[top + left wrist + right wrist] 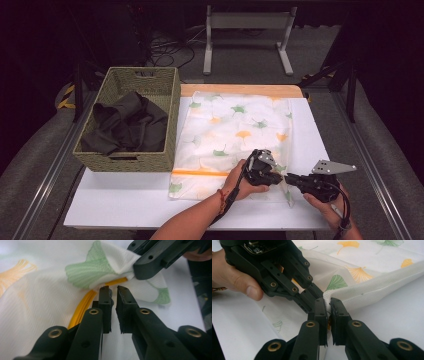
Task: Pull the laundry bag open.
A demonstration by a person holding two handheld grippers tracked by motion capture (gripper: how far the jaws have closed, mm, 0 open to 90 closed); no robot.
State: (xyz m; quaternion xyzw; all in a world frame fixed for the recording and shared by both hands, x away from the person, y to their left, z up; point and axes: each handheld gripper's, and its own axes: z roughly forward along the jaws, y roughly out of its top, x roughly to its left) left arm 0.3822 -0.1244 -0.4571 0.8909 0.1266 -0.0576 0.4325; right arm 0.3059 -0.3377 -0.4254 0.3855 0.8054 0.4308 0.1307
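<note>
Currently: corner pinch on the printed cloth bag (pixel 235 135), lying flat on the table (pixel 125 200).
Right hand-held gripper (pixel 328 305) clamps the bag's near corner; left hand-held gripper (pixel 114 291) narrow, gripping nothing. Next: left needs its own hold beside the orange strip (pixel 82 308).

tools: black, brass rivets | right tool (pixel 287 177): grey plate | wrist: red band

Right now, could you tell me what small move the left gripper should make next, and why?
Probably ease the left gripper forward and close on the orange zipper strip: its jaws stand slightly apart with nothing between them, while the right gripper already pinches the laundry bag at its lifted corner.
</note>
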